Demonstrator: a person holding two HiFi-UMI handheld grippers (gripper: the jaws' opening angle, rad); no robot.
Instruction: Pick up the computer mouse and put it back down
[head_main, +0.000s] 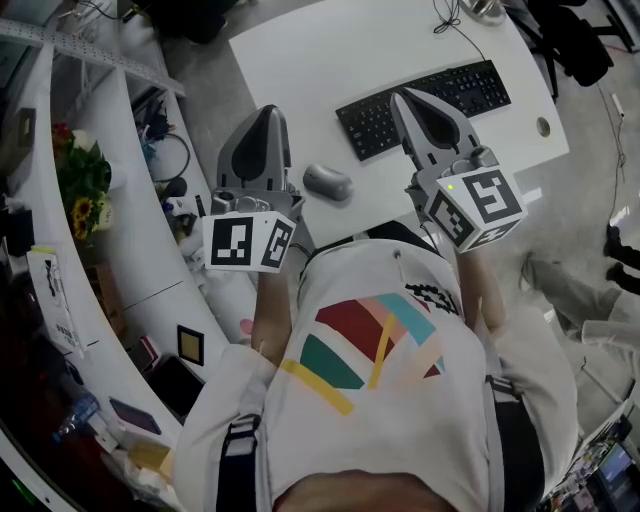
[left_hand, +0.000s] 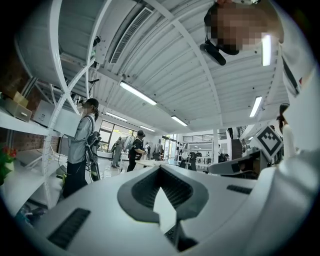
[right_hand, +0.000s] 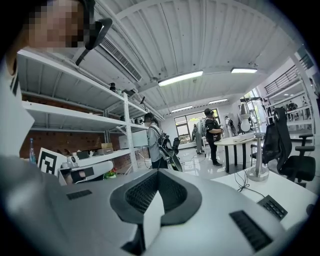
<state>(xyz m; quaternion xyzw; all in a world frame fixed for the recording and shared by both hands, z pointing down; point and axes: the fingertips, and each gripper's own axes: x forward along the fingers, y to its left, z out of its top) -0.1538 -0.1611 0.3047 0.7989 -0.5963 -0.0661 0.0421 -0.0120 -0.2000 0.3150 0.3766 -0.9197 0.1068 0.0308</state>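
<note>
A grey computer mouse (head_main: 327, 182) lies on the white desk (head_main: 300, 50), near its front edge and left of a black keyboard (head_main: 425, 108). My left gripper (head_main: 268, 112) is held level just left of the mouse, off the desk's left corner, jaws shut with nothing between them. My right gripper (head_main: 400, 95) reaches over the keyboard's near side to the right of the mouse, also shut and empty. Neither touches the mouse. In the gripper views the left gripper (left_hand: 160, 167) and right gripper (right_hand: 156, 171) point out into the room, and the mouse is hidden from both.
White shelving (head_main: 130, 250) with yellow flowers (head_main: 85, 185) and small items runs along the left. A black office chair (right_hand: 295, 160) and a round table (right_hand: 240, 142) stand right of the desk. Several people stand in the room beyond. A cable (head_main: 450, 20) trails across the desk's far side.
</note>
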